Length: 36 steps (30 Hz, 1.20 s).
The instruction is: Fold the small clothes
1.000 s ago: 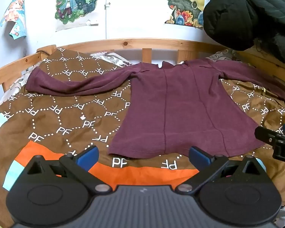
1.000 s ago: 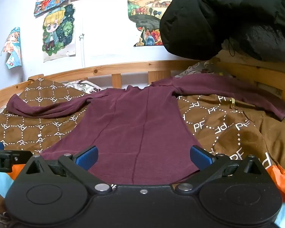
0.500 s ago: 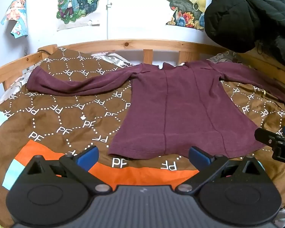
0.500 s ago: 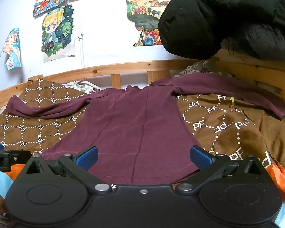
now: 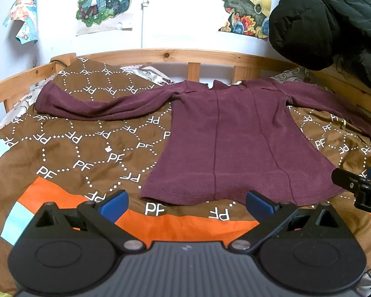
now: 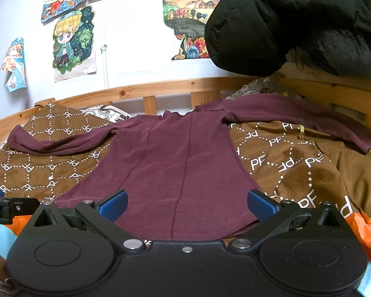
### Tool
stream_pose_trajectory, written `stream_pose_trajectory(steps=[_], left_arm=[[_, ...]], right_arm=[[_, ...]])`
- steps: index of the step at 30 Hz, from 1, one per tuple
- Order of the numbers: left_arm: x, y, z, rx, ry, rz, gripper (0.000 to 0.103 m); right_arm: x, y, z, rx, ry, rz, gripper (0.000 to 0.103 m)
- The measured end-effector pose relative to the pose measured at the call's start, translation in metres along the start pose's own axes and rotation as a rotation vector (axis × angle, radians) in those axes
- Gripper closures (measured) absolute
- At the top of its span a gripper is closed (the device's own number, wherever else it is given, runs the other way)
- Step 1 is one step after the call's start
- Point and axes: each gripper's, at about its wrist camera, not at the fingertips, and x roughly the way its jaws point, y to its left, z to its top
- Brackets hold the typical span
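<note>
Little has moved since a second ago: both views have crept a touch, and the maroon long-sleeved top [image 5: 237, 138] lies as it did, flat on the brown patterned blanket [image 5: 86, 148] of the bed, neck toward the wooden headboard rail [image 5: 175, 55] at 12 o'clock, sleeves stretched out to 9 and 3 o'clock. The left tool [image 5: 185, 201] hovers spread wide over the hem's left half, gripping nothing; the hem sits just beyond its blue pads [image 5: 112, 204]. The right tool [image 6: 186, 206] is likewise spread and empty, above the hem's middle. A black puffy jacket [image 6: 296, 19] hangs at 2 o'clock, with cartoon posters [image 6: 73, 42] on the wall behind.
</note>
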Motion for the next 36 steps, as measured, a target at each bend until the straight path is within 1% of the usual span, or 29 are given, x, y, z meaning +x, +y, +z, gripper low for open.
stream_pose_trajectory(steps=[13,36], left_arm=[[0.0004,0.0021,-0.0004,-0.008,0.0,-0.005,0.001],[0.0011,0.0039,-0.0009,-0.01,0.001,-0.004,0.001]], right_arm=[[0.0001,0.0073,-0.0033,-0.01,0.001,0.002,0.0],[-0.0002,0.0078,-0.0022,-0.009,0.004,0.003,0.0]])
